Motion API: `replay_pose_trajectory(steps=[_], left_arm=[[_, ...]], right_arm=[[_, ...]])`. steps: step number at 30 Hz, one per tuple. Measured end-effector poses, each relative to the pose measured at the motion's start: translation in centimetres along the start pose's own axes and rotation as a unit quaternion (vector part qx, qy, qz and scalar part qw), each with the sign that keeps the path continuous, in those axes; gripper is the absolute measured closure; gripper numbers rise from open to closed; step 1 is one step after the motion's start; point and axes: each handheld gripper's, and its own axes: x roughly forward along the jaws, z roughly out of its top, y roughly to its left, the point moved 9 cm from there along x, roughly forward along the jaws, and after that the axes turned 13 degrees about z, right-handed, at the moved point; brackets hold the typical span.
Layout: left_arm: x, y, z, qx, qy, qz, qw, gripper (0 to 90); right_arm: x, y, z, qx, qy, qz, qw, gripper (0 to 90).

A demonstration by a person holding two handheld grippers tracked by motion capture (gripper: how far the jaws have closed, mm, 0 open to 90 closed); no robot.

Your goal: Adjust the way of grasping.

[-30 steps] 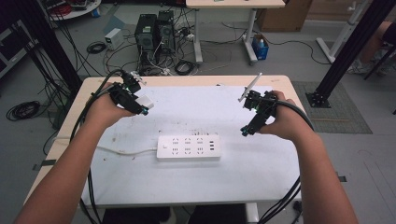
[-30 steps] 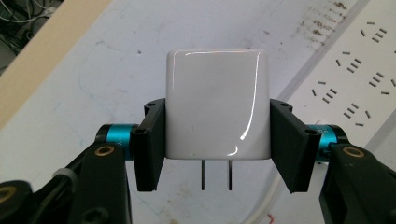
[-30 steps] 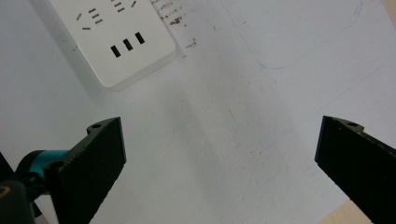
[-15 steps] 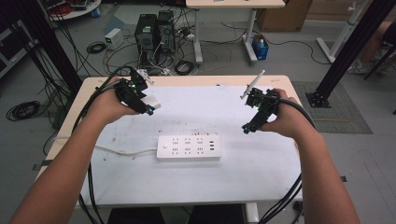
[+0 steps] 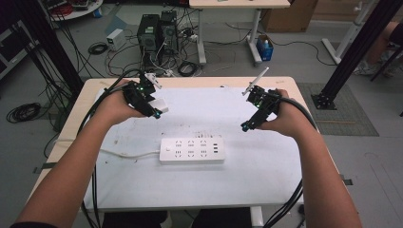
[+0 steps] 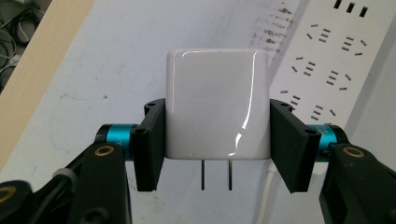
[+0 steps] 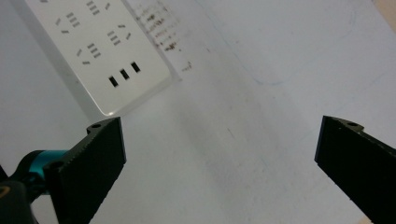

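white glossy charger block [image 6: 218, 102] is sitting pinched between my left jaws, one black pad pressing each side, its two metal prongs [image 6: 215, 174] pointing toward the bottom of the left gripper view. in the high view my left gripper [image 5: 154, 110] is hovering at centre left of the frame, above the white mat [image 5: 199, 185], with the charger block [image 5: 160, 105] poking out toward the middle. my left hand [image 5: 111, 105] is wrapping the gripper body from behind.

white power strip [image 5: 191, 150] is lying flat on the mat in the middle of the high view, below and between both grippers, its cord [image 5: 128, 154] running off to the left. in the left gripper view the strip [image 6: 336, 60] is showing at upper right, behind the block.

my right gripper [image 5: 247, 124] is hovering at centre right of the high view, my right hand [image 5: 285, 118] gripping it, well apart from the strip. right jaws are spread wide, nothing between them; in the right gripper view the strip [image 7: 93, 51] is showing at upper left. wooden table edge [image 5: 204, 81] is showing around the mat.
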Motion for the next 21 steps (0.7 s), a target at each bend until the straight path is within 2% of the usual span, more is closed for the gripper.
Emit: replay_pose_trajectory(steps=[4, 6, 11, 18, 21], left_arm=[[-0.1, -0.5, 0.4, 0.007, -0.015, -0.007, 0.9998, 42.5], [-0.2, -1.3, 0.8, 0.018, -0.029, -0.009, 0.9994, 42.5], [0.0, -2.1, 1.2, 0.02, -0.047, -0.007, 0.9987, 42.5], [0.6, -3.6, 1.7, 0.036, -0.071, -0.006, 0.9968, 42.5], [1.0, -4.1, 1.8, 0.046, -0.076, -0.008, 0.996, 42.5]], right_arm=[[0.3, 0.5, 0.8, 0.001, -0.015, 0.011, 0.9998, 1.2], [0.5, 0.9, 1.7, 0.001, -0.033, 0.02, 0.9992, 1.2], [1.2, 1.1, 2.6, 0.011, -0.047, 0.017, 0.9987, 1.2], [2.4, 2.1, 3.8, 0.025, -0.069, 0.057, 0.9957, 1.2], [2.8, 2.5, 4.4, 0.034, -0.087, 0.079, 0.9925, 1.3]])
